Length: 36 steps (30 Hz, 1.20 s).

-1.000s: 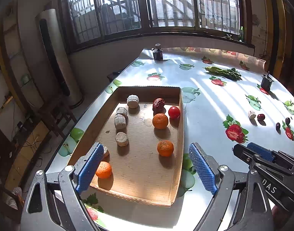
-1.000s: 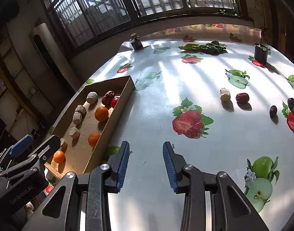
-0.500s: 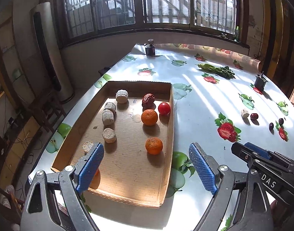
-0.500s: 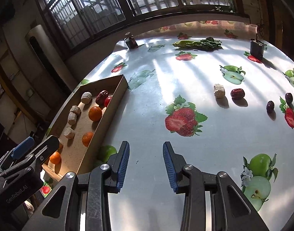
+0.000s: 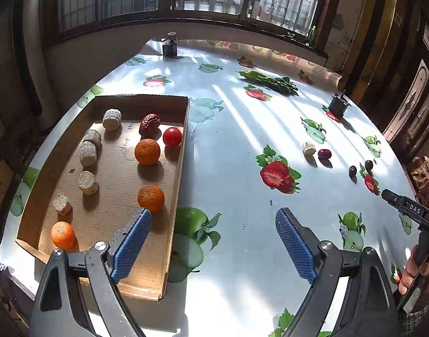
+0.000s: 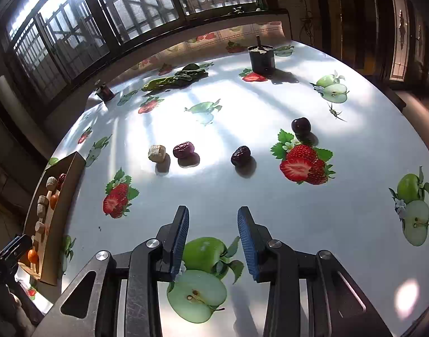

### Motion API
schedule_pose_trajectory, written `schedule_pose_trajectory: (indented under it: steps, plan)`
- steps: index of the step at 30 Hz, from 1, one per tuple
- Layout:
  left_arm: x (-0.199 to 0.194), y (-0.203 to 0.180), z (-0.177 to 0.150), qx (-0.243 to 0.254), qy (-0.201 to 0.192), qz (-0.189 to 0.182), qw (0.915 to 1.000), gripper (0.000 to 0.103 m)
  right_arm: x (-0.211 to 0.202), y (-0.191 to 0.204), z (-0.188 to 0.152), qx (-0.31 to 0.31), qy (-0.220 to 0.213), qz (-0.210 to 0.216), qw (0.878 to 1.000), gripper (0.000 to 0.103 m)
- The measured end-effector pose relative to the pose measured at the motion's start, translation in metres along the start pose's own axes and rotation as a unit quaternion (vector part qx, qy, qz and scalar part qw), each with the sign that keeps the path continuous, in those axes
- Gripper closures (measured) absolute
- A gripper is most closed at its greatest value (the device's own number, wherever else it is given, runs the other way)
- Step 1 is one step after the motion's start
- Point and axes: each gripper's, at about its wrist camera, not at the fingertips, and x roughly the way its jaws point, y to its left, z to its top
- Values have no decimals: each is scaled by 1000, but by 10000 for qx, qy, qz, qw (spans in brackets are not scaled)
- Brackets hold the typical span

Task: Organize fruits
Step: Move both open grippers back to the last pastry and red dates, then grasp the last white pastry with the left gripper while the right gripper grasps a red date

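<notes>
A big round table (image 5: pixel 228 146) with a shiny cloth of painted strawberries and apples fills the room by the window. On its left side sits a flat cardboard box (image 5: pixel 183 151). Inside the box are three oranges (image 5: pixel 147 151), a small red tomato (image 5: pixel 172 136), a wrinkly red date (image 5: pixel 149 122) and a row of pale chunks (image 5: pixel 88 154). The left gripper (image 5: pixel 213 240) hangs over the near right edge of the box, its blue fingers spread wide and holding nothing. The right gripper (image 6: pixel 213 241) hangs over a painted green apple, its fingers apart and holding nothing. Out on the cloth ahead of it lie a pale chunk (image 6: pixel 157 153), touching or just beside a red date (image 6: pixel 183 150), then a dark date (image 6: pixel 240 155) and a dark round fruit (image 6: pixel 300 125).
</notes>
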Motion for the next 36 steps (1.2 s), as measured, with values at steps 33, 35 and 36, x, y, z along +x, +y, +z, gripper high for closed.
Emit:
schedule_pose_trajectory:
  steps: [33,35,36]
  plan:
    - [185,-145,94,134,1085,-1518,9824,58,96,12,50,-397,121,422,9982,65]
    - [188,-148,91,174,1122,-1524,9818,80,96,15,50,-489,101,345,9982,64]
    - [187,-148,91,170,1078,-1513,9824,80,96,16,49,-524,97,327,9980,64]
